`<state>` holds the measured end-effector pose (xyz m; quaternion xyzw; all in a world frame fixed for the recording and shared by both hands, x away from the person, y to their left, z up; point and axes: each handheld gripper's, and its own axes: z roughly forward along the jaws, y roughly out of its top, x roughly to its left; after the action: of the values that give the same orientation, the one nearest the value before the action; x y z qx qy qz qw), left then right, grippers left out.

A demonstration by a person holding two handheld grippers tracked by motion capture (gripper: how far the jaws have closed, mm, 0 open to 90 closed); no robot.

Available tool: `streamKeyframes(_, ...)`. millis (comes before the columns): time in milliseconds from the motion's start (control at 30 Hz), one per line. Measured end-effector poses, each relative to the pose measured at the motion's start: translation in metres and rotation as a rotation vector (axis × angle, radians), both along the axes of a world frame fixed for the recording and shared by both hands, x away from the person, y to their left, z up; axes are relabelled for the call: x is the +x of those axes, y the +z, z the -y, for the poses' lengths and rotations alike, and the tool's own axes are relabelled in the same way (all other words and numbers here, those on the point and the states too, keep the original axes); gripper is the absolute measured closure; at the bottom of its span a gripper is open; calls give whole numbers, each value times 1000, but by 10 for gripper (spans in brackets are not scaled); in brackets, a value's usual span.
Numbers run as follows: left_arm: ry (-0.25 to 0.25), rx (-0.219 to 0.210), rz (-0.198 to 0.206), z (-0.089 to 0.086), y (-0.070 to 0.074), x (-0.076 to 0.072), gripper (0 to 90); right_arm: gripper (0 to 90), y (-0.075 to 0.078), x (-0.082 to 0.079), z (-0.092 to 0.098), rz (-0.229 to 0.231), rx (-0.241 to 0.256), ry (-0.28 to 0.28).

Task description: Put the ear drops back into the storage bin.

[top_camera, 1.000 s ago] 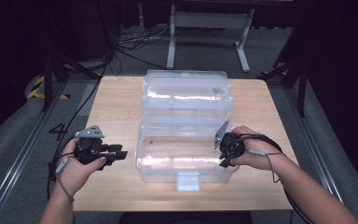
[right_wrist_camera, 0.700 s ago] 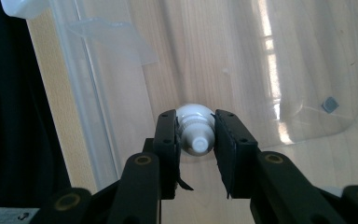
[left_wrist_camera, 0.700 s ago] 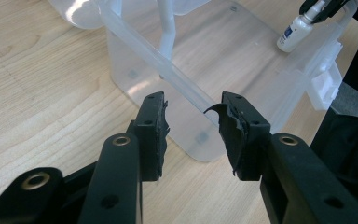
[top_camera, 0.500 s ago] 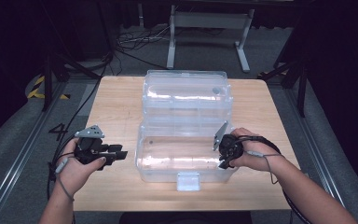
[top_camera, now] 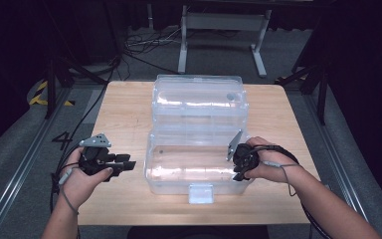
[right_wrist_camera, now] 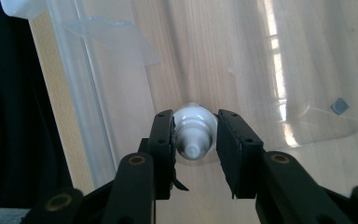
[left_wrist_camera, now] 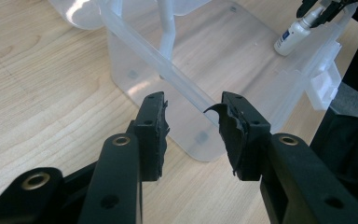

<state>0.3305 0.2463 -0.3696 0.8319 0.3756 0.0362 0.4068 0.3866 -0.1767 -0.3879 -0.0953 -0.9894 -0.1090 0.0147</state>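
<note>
A clear plastic box stands open in the middle of the wooden table, its lid folded back. My right gripper reaches down into the box's right end, shut on a small white bottle whose cap points toward the camera. In the left gripper view the same bottle hangs upright just above the box floor, with the right gripper above it. My left gripper is held above the table left of the box; its jaws are open and empty, facing the box's near corner.
A white latch tab sticks out from the box's front wall. Cables trail from both grippers off the table's near side. Beyond the table a metal stand and floor cables lie on grey carpet. Bare wood flanks the box.
</note>
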Motion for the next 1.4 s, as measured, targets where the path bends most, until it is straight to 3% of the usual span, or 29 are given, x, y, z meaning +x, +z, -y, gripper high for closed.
streamKeyframes(367, 1, -2, 0, 1, 1, 0, 614, 619, 21, -6, 5, 18, 58, -32)
streamKeyframes(733, -4, -1, 0, 2, 1, 0, 612, 595, 43, -21, 2, 27, 133, -12)
streamKeyframes(900, -5, -3, -1, 3, 1, 0, 611, 589, 39, -30, -7, 1, 116, 29)
streamKeyframes(1033, -6, -8, 1, 3, 1, 0, 607, 600, 29, -33, -13, -26, 96, 26)
streamKeyframes(1400, 2, -11, 17, 2, 1, 1, 569, 643, 11, -30, -18, -32, 68, 50)
